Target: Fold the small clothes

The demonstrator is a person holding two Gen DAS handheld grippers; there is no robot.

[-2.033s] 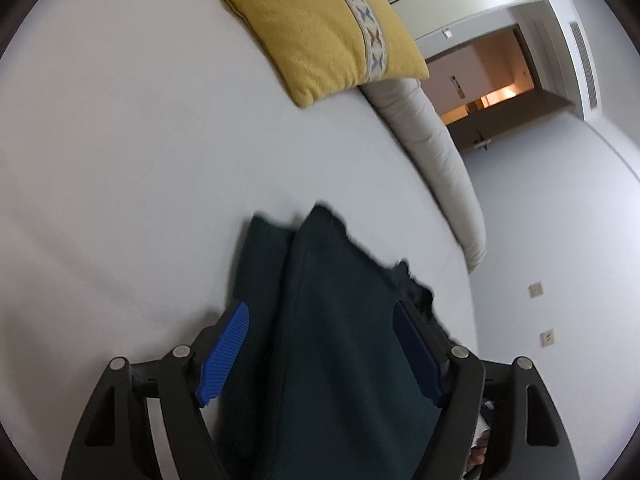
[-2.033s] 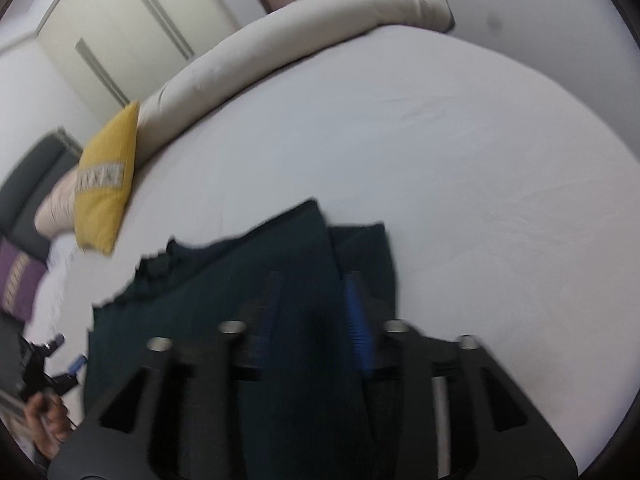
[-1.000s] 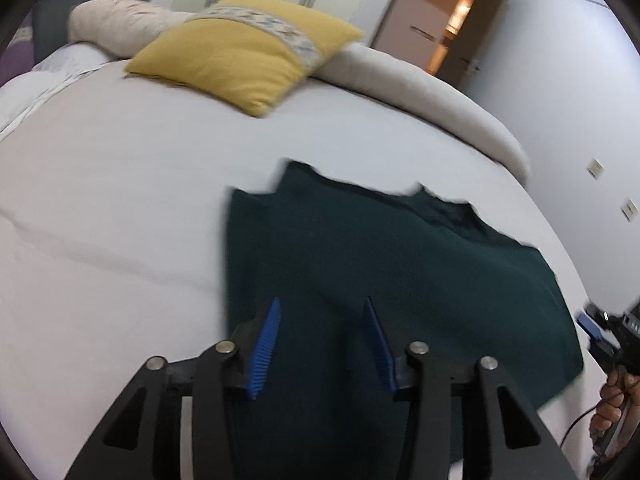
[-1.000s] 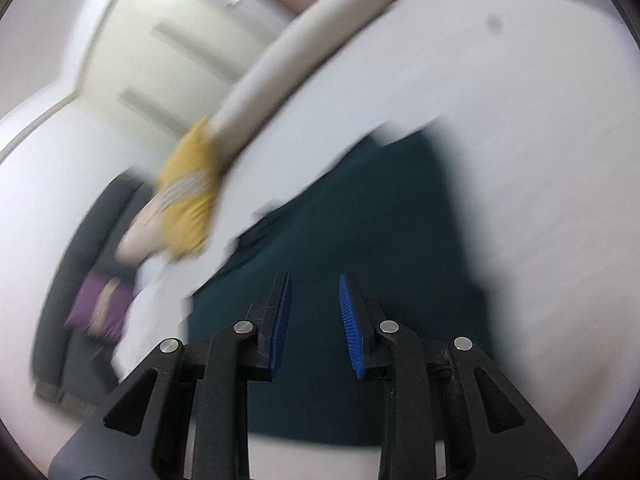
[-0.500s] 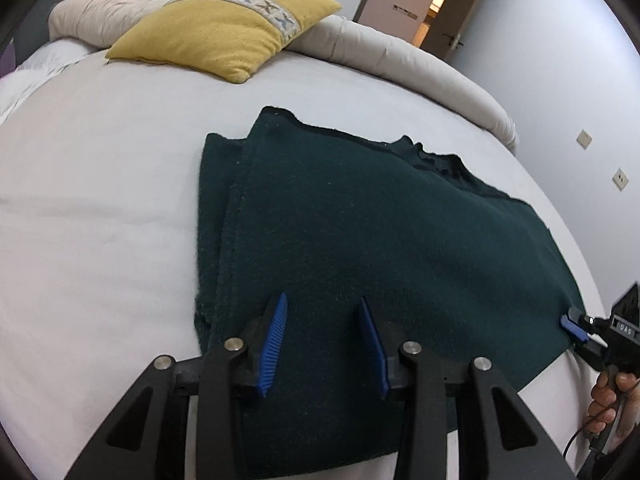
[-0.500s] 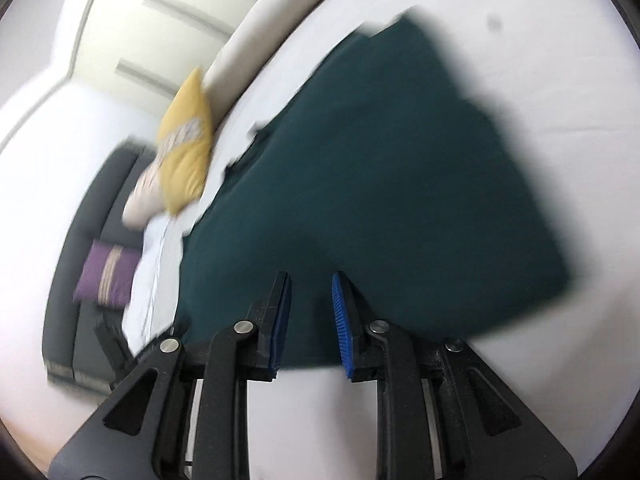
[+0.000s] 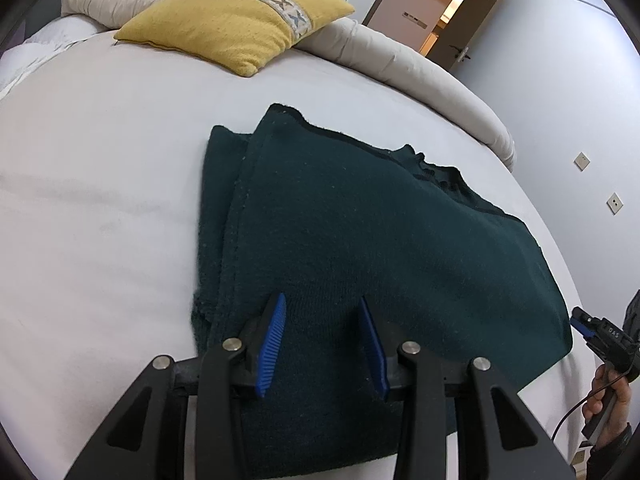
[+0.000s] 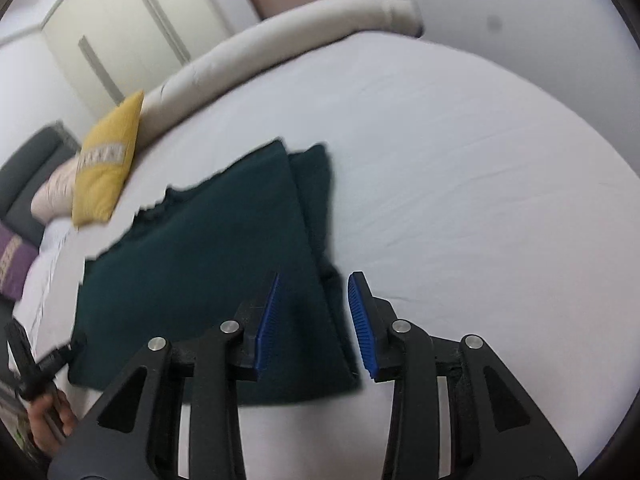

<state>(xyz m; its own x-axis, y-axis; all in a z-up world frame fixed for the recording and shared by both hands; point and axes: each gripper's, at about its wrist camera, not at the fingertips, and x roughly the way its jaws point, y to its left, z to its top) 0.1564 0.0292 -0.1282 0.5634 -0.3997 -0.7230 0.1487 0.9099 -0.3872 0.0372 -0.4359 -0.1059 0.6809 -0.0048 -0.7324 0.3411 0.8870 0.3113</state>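
- On the white bed (image 7: 100,168): dark green garment (image 7: 360,248) lies flat, roughly mid-sheet, folded into a wide panel.
- Left side of garment in left wrist view: one flap folded over, a narrower layer sticks out from under it along that edge.
- Ribbed neckline on the far edge, pointing toward the long beige bolster (image 7: 420,68).
- Left gripper (image 7: 322,340): jaws apart, blue pads over the near edge of the garment, nothing between them. Contact with fabric: cannot tell.
- Right gripper (image 8: 314,320): jaws apart, straddling the garment's near right corner; left pad over fabric, right pad over bare sheet. Nothing clamped.
- Right wrist view is a bit motion-blurred; garment (image 8: 208,260) edges are soft there.
- Right gripper also shows in left wrist view at far right (image 7: 592,332), held in a hand (image 7: 608,400), just beside the garment's right corner, cable hanging off it.
- Left gripper's handle and the hand (image 8: 48,416) on it show at lower left of right wrist view, beside the garment's opposite corner.
- Yellow cushion (image 7: 240,16) with patterned band leans on the bolster, well apart from the garment.
- Background: wardrobe doors (image 8: 120,40), open doorway (image 7: 440,12), purple cushion (image 8: 14,264) on a dark sofa.
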